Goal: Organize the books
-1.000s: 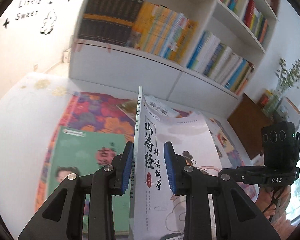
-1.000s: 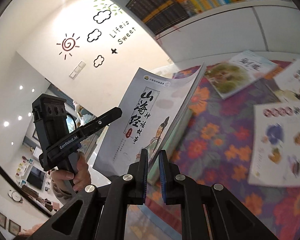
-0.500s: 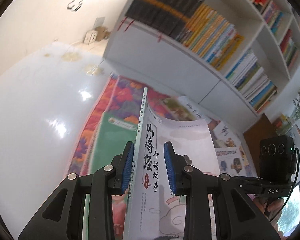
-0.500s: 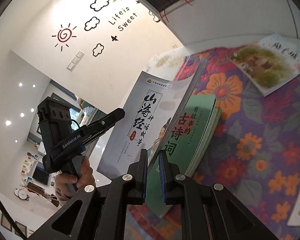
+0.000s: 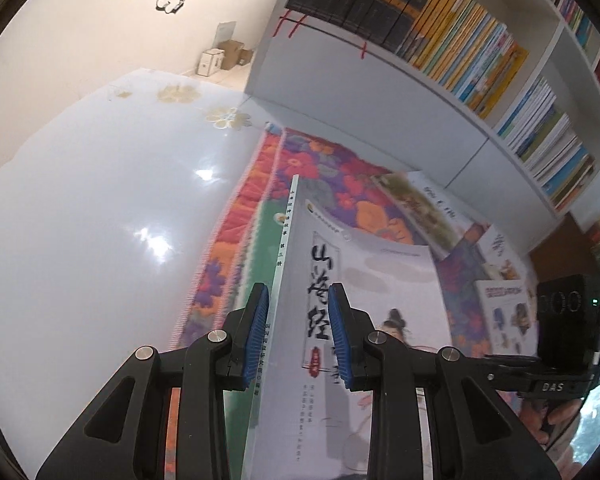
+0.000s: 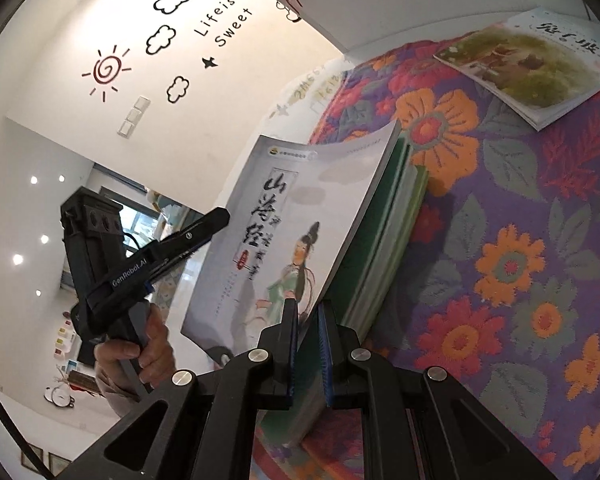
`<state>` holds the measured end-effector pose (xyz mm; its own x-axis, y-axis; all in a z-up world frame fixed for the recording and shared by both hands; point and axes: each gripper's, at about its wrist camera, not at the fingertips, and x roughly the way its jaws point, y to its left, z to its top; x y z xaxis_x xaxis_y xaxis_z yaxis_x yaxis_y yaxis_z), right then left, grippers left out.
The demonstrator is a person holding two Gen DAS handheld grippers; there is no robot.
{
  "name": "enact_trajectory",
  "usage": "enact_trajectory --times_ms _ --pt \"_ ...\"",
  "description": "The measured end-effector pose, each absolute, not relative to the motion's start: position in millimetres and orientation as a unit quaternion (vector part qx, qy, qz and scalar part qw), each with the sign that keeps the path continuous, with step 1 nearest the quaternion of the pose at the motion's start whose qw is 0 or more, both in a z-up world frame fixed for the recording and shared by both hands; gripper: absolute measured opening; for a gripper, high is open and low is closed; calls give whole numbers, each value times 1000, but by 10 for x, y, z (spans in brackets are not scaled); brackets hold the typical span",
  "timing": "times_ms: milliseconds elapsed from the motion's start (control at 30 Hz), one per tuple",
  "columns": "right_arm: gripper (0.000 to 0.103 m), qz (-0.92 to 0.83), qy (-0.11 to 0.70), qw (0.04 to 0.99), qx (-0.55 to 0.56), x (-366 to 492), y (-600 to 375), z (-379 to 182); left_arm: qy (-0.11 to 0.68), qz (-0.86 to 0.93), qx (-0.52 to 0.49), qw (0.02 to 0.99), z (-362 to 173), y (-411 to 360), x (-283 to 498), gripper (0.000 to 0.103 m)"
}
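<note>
A grey-white book with black brush lettering and a painted figure (image 5: 364, 280) (image 6: 300, 216) is held tilted between both grippers, low over a green book (image 6: 392, 216) (image 5: 256, 240) that lies on the flowered rug. My left gripper (image 5: 298, 308) is shut on the grey-white book at its spine, and its finger (image 6: 204, 224) lies along the cover in the right wrist view. At the opposite page edge, my right gripper (image 6: 308, 312) is shut on the same book. I cannot tell whether the two books touch.
The flowered rug (image 6: 500, 260) (image 5: 320, 160) also carries a landscape-cover book (image 6: 528, 60) (image 5: 416, 204) and a white book with blue pictures (image 5: 504, 312). A full white bookshelf (image 5: 460, 52) stands behind. Glossy white floor (image 5: 100, 200) lies to the left.
Both grippers have come down and leftward with the grey-white book, from well above the rug to just over the green book. Neither grip has changed.
</note>
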<state>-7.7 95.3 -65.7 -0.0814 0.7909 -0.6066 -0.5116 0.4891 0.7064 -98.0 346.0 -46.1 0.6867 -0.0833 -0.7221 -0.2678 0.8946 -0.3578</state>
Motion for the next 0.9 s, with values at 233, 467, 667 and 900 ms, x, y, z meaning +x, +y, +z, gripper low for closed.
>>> enact_trajectory --times_ms 233,467,667,900 --pt "11 480 548 675 114 -111 943 -648 414 70 -206 884 -588 3458 -937 26" --pt "21 468 547 689 86 -183 979 -603 416 79 -194 885 -578 3402 -962 29" --pt "63 455 526 715 75 -215 940 -379 397 90 -179 895 -481 3350 -1007 29" --pt "63 463 560 685 39 -328 1145 -557 417 118 -176 884 -592 3461 -961 33"
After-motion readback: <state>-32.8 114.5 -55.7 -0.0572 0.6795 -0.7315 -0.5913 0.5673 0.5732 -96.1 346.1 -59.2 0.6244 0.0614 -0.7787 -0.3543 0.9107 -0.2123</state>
